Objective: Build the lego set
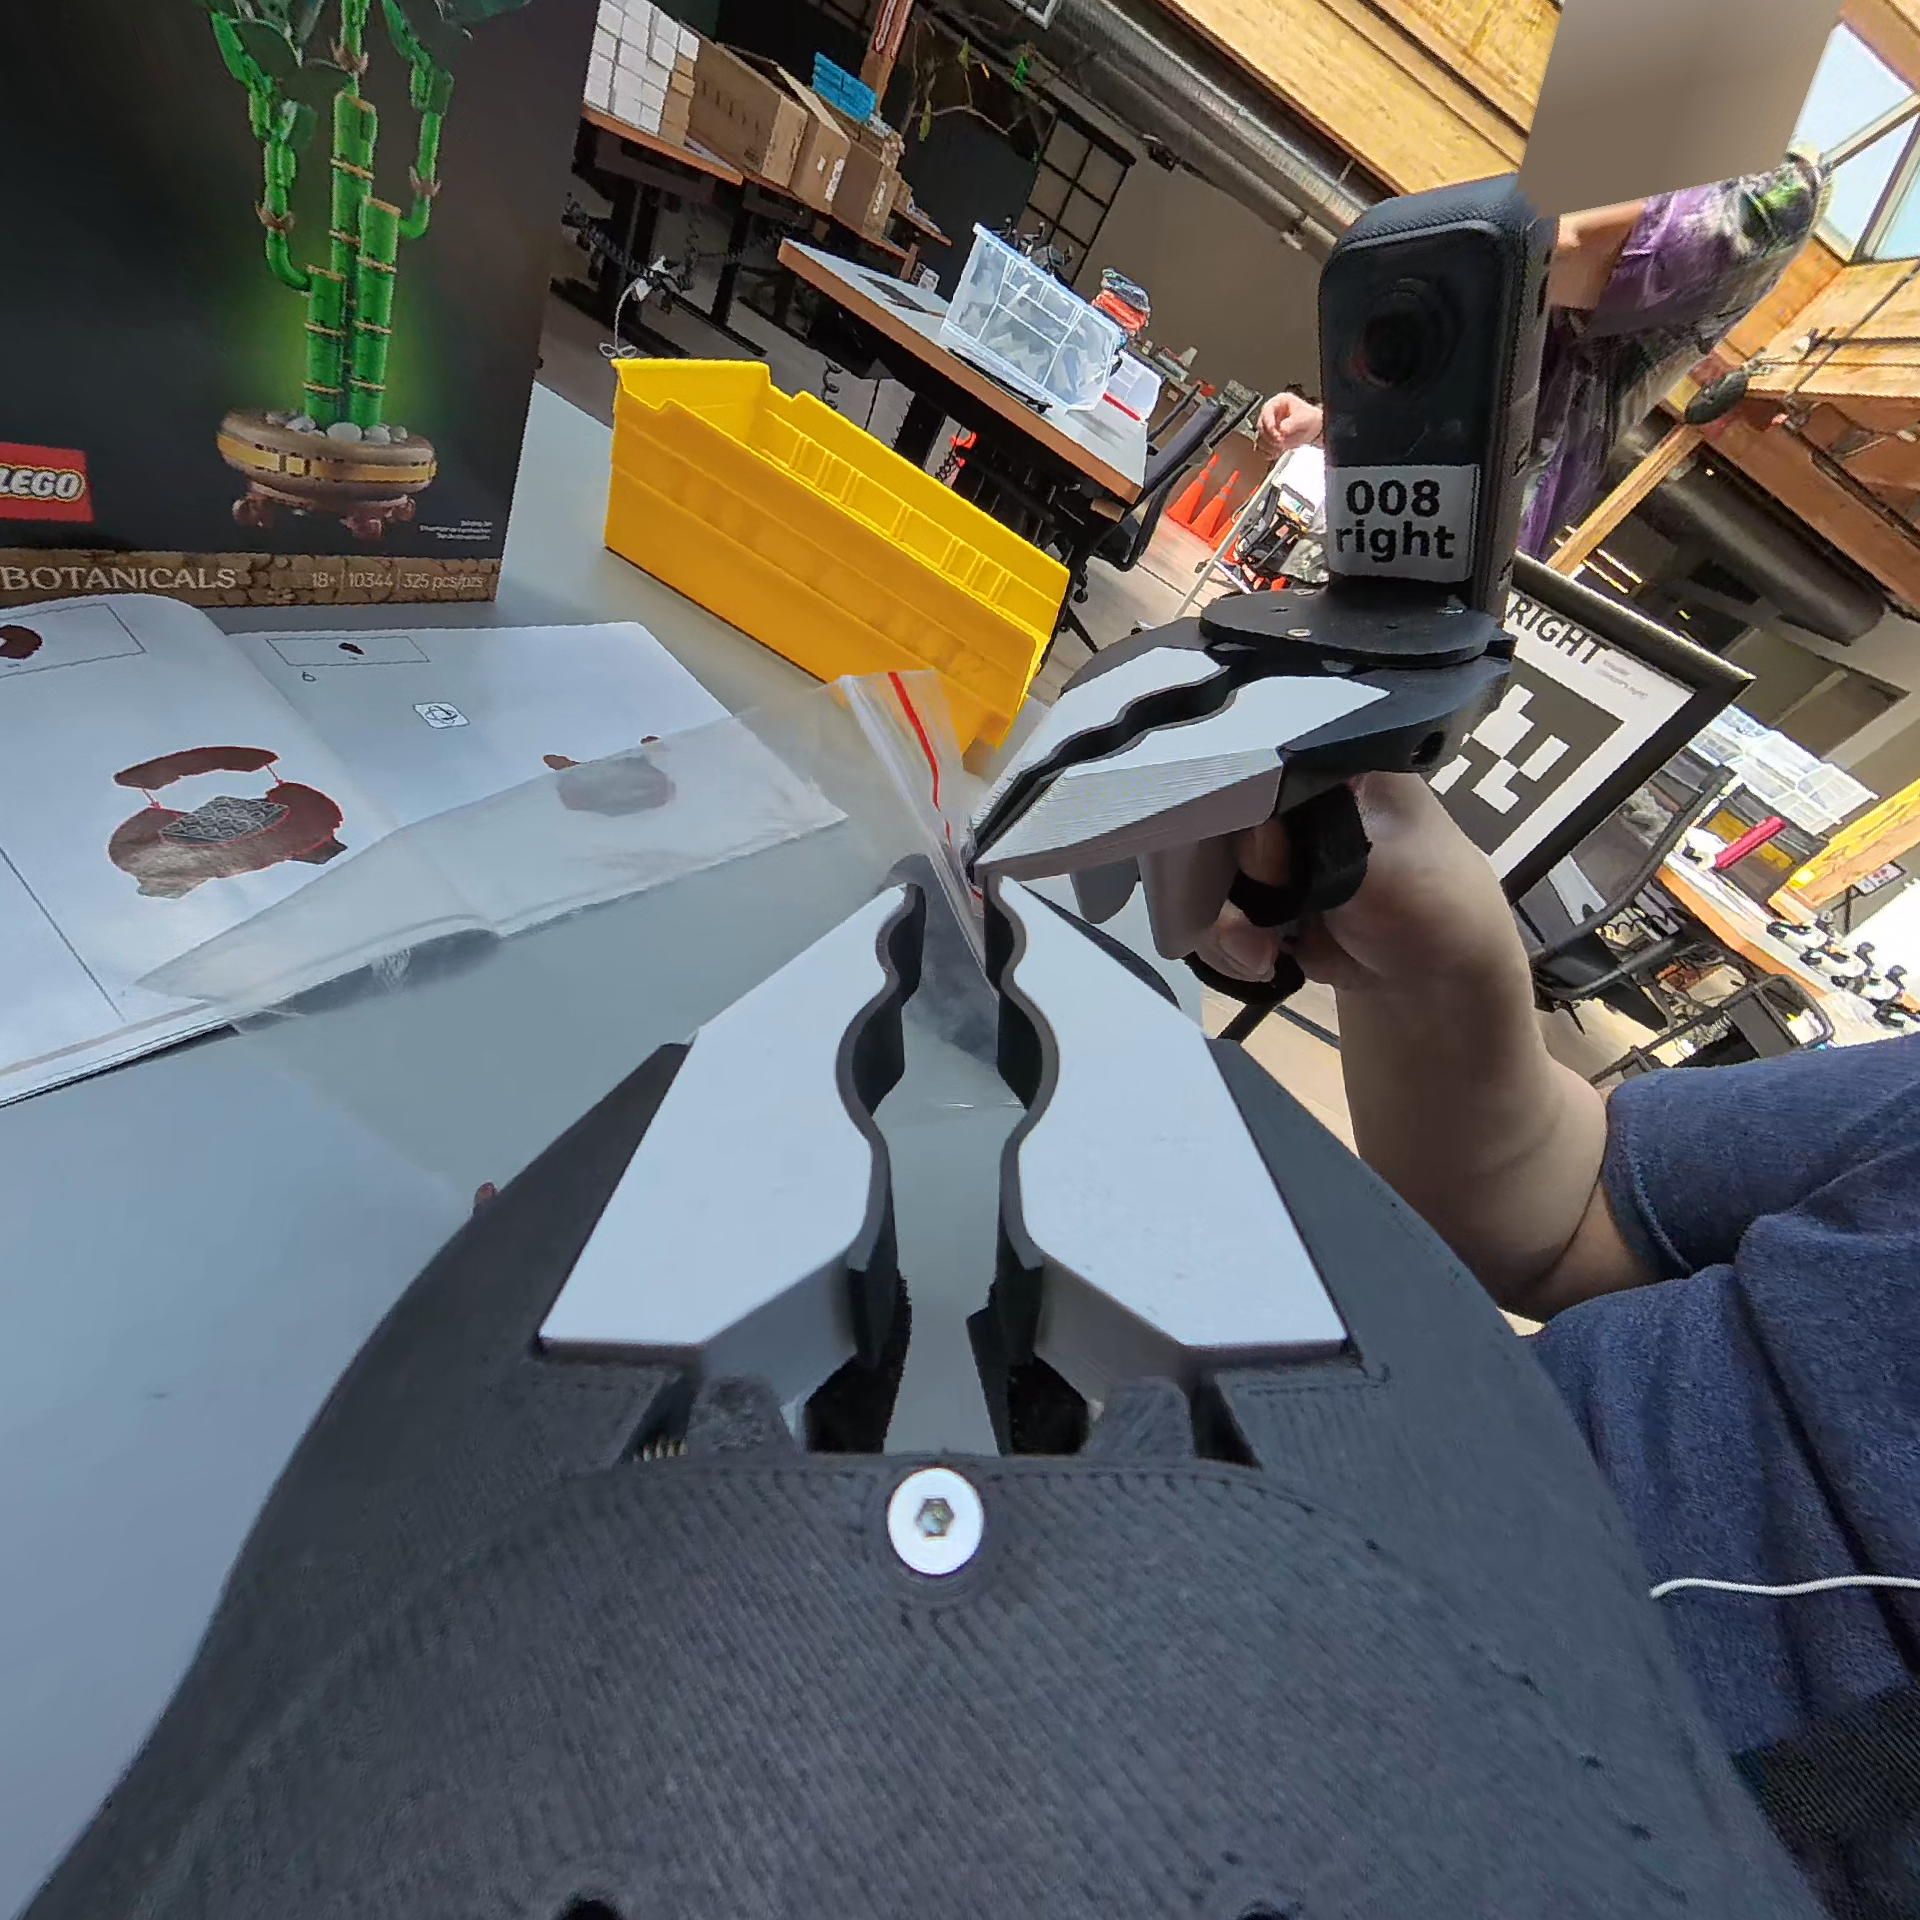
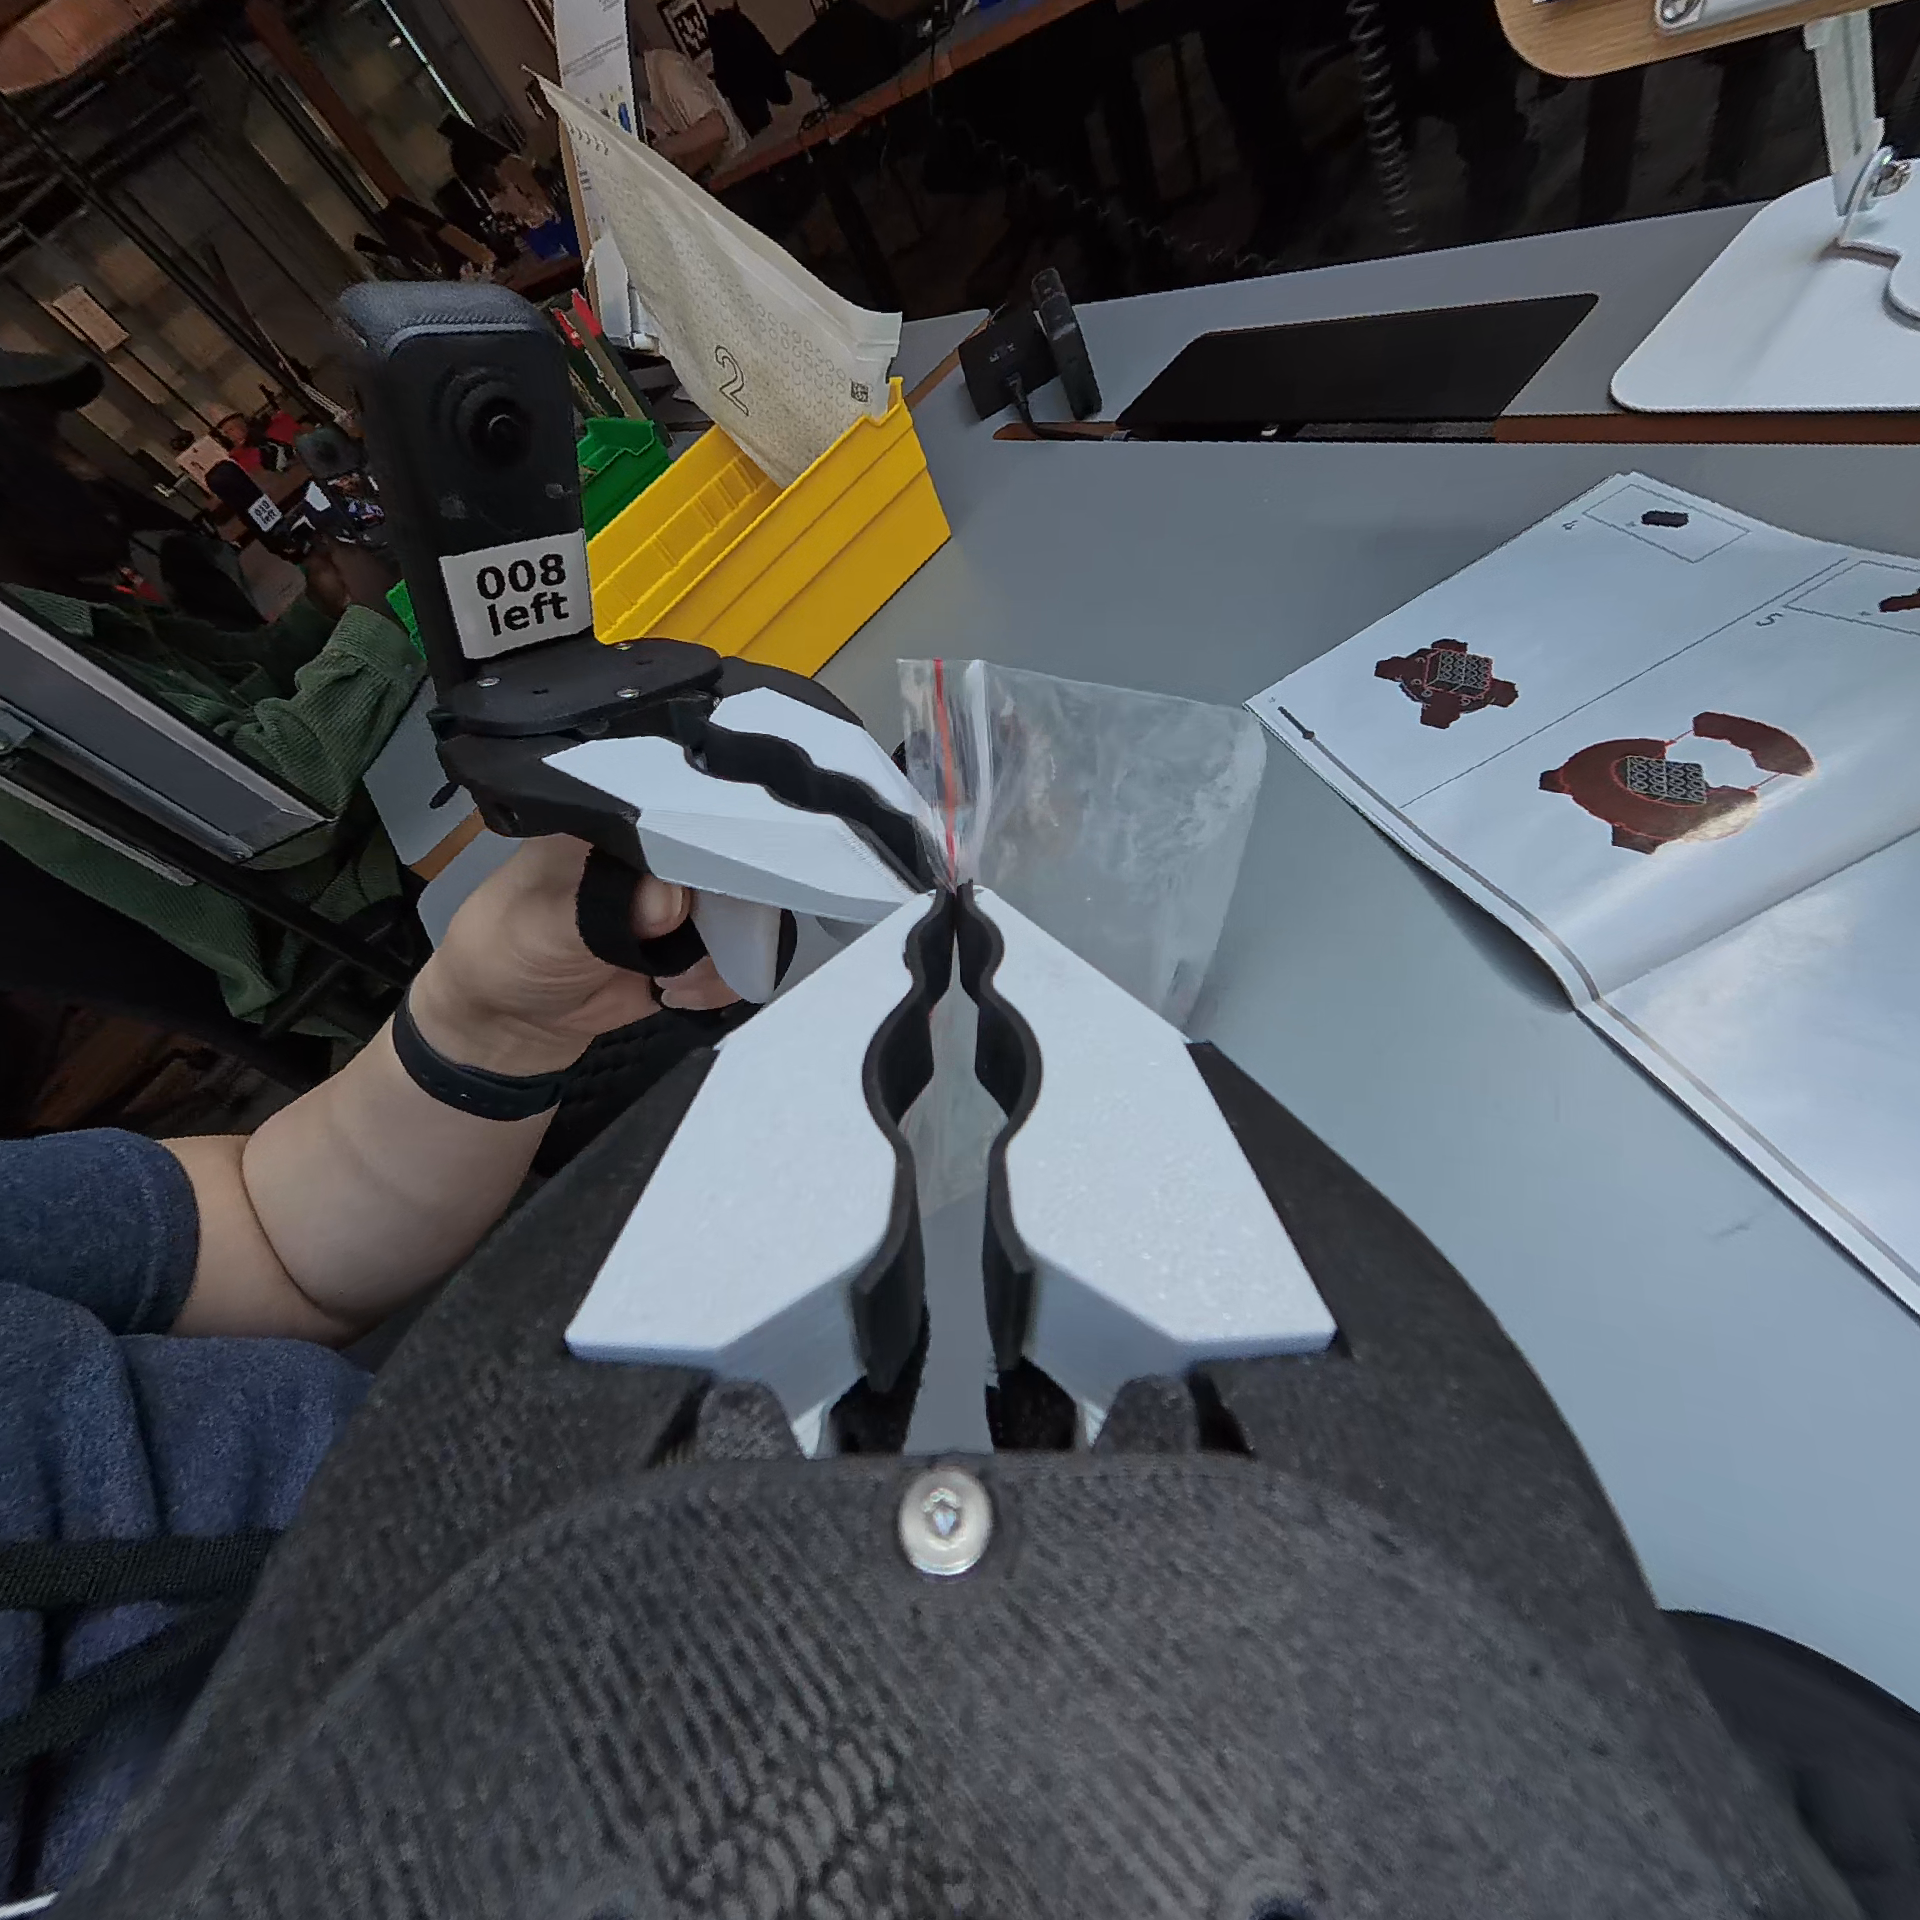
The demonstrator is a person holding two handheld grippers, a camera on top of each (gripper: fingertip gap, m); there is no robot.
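Observation:
A clear plastic zip bag (image 1: 582, 842) with a red seal line hangs between both grippers above the grey table (image 1: 208, 1195); it also shows in the right wrist view (image 2: 1091, 790). My left gripper (image 1: 954, 891) is shut on the bag's top edge. My right gripper (image 2: 951, 894) is shut on the same edge, tip to tip with the left one (image 2: 914, 873). The right gripper also shows in the left wrist view (image 1: 977, 847). The bag's contents are too faint to tell. An open instruction booklet (image 1: 312, 790) lies flat under the bag, and shows again in the right wrist view (image 2: 1662, 831).
A yellow bin (image 1: 831, 540) stands behind the booklet, with a white numbered paper bag (image 2: 727, 312) in it. The set's box (image 1: 260, 301) stands upright at the back left. A black tablet (image 2: 1351, 364) and a white stand base (image 2: 1787, 312) lie at the far side. My two grippers' fingertips are within a few centimetres of each other.

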